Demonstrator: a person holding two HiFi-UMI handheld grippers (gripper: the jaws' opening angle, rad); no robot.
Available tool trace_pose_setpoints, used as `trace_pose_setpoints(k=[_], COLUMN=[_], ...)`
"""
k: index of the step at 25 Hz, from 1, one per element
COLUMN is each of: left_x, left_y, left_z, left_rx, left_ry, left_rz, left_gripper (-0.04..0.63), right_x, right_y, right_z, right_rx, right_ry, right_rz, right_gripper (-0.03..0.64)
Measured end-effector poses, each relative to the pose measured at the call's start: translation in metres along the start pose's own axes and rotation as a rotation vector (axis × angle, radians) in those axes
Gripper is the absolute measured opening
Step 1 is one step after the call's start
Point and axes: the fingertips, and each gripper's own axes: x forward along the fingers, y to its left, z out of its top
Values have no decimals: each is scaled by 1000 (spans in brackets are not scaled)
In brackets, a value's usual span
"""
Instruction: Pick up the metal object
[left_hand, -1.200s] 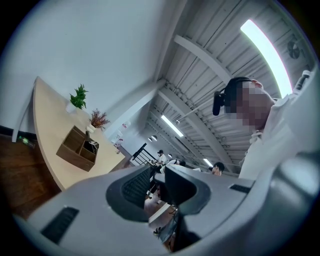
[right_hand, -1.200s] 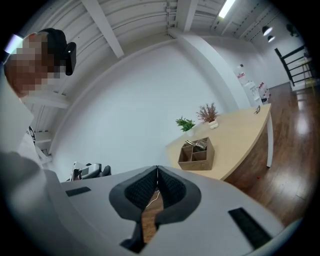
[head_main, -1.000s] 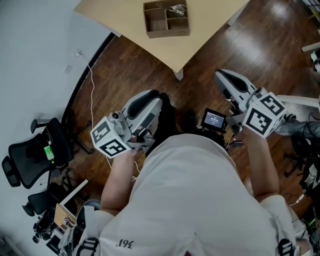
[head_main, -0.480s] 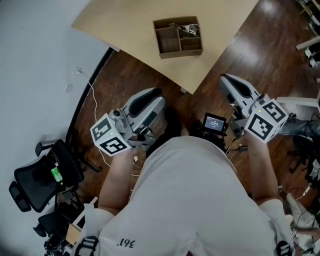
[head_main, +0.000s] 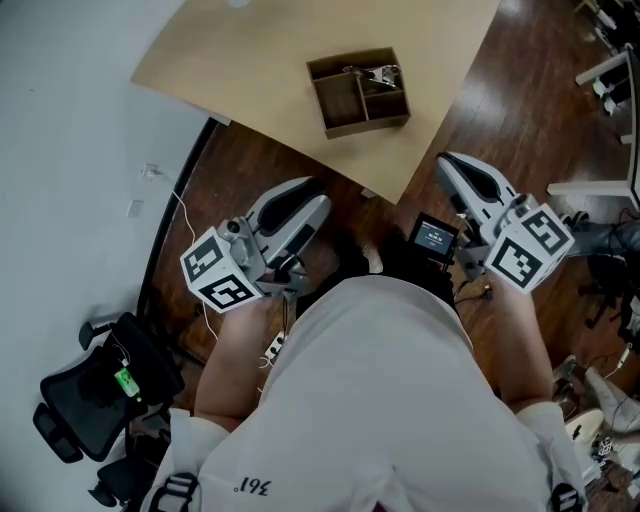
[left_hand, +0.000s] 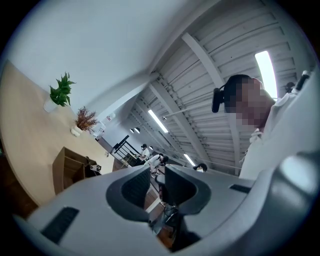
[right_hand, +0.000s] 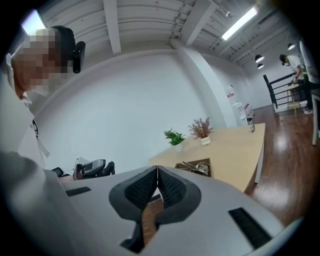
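A brown compartment box (head_main: 345, 100) stands on the light wooden table (head_main: 260, 60). The shiny metal object (head_main: 377, 74) lies in its far right compartment. It also shows in the right gripper view, where the metal object (right_hand: 196, 166) sits inside the box (right_hand: 208, 170). Both grippers hover over the dark wood floor, short of the table and apart from the box. My left gripper (head_main: 316, 193) (left_hand: 160, 168) has its jaws a narrow slit apart with nothing between them. My right gripper (head_main: 444, 161) (right_hand: 157, 167) is shut and empty, tips touching.
A black office chair (head_main: 100, 390) stands at the lower left by the white wall. A white cable (head_main: 185, 215) trails along the floor. A small screen (head_main: 432, 237) sits at the person's waist. Two potted plants (right_hand: 175, 137) (right_hand: 201, 129) stand on the table's far side.
The table and box have slid lower and closer in the head view as the person steps toward them. Both grippers keep their pose in front of the body.
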Motion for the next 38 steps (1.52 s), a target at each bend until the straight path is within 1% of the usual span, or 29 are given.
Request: trace_pose_setpoints(k=[3, 6, 10, 16, 21, 24, 29, 33, 38], left_x=[8, 19, 33, 56, 76, 75, 69, 64, 68], left_y=[4, 6, 8, 17, 15, 15, 23, 28, 31], left_z=[2, 4, 6, 10, 9, 9, 24, 42, 56], left_rx=[-3, 8, 22, 30, 43, 60, 113, 159, 196], left_ry=[4, 3, -12, -43, -29, -20, -2, -11, -9], left_rz=[-6, -2, 21, 76, 81, 83, 69, 62, 35], left_gripper=[71, 71, 71, 71, 71, 71, 71, 71, 71], right_x=[0, 0, 5, 12, 11, 12, 19, 26, 31], right_y=[-4, -8, -19, -33, -43, -42, -41, -34, -31], right_z=[5, 11, 16, 25, 32, 35, 44, 51, 65], right_rx=[-26, -82, -165, -269, -338, -383, -431, -451, -485], right_ry=[-1, -2, 18, 47, 53, 50, 23, -2, -34], right_rz=[-4, 5, 29, 85, 108, 92, 25, 10, -5], right_gripper=[2, 2, 2, 2, 2, 2, 3, 29, 31])
